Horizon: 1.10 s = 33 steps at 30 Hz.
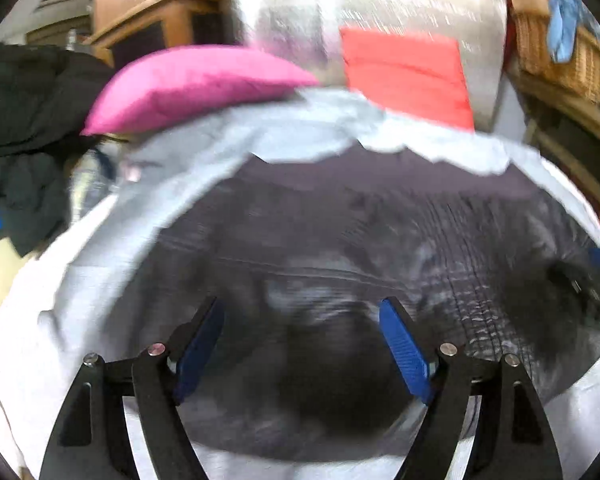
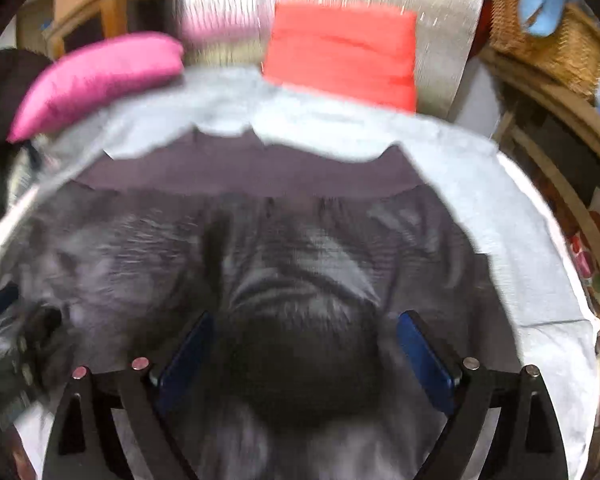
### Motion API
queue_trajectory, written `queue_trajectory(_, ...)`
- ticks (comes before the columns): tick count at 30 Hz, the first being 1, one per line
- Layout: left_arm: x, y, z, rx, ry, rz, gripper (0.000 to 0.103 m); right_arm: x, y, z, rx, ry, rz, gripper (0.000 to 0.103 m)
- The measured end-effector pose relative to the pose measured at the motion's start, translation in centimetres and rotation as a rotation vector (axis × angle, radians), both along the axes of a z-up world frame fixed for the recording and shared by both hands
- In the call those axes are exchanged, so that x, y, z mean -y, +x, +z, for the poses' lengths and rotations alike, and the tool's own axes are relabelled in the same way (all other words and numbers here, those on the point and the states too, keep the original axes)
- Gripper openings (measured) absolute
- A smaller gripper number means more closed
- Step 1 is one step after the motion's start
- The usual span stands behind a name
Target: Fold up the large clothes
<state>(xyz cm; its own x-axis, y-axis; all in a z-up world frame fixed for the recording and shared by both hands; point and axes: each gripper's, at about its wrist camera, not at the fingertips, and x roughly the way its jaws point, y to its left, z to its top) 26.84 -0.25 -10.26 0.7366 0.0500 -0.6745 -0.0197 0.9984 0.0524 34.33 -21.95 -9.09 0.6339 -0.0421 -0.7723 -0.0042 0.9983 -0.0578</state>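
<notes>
garment: dark grey printed fabric garment (image 1: 340,248) lies spread over a pale grey sheet (image 1: 80,280), which seems to cover a bed or sofa; its plain dark band sits at the far edge, toward the cushions.
left claw (image 1: 302,308): released, blue pads wide apart, hanging over the garment's near half with nothing between them.
right claw (image 2: 306,320): likewise released and gripping nothing, over the middle of the same garment.
blur: both views are smeared, so exact hems and corners are hard to make out.
risk, sheet: the pale sheet is wrinkled and loose under the garment; a low pinch at an edge could catch both layers and drag the sheet into the fold.
risk, grip: pinching mid-panel rather than at corners would likely bunch the cloth and give a crooked fold.
risk, clutter: a magenta fabric cushion (image 1: 188,84) and an orange-red cushion (image 1: 408,76) sit just beyond the far edge; a fold swung that way could snag or ride up on them.
</notes>
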Motion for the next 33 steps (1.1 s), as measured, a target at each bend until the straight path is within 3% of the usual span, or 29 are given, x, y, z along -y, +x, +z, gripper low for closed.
queue_trajectory(4,-2.3,-1.7,-0.2,0.012,0.048,0.055,0.081,0.1,-4.8,0.9,0.07,-0.002,0.03,0.095)
queue_trajectory(7,-3.4,-1.2,-1.8,-0.05,0.05,0.087,0.081,0.3,-7.0,-0.1,0.1,-0.036,0.012,0.095)
queue_trajectory(10,-3.5,-0.5,-3.4,-0.093,0.047,0.101,0.082,1.3,-6.4,-3.6,0.033,-0.066,-0.032,0.095)
queue_trajectory(12,-3.1,-0.6,-3.7,-0.085,0.074,0.097,0.082,1.6,-6.5,-4.2,0.022,-0.062,-0.036,0.096)
queue_trajectory(33,-3.1,-0.1,-4.2,-0.104,0.096,0.087,0.082,3.1,-5.4,-4.6,-0.041,0.003,-0.062,0.099)
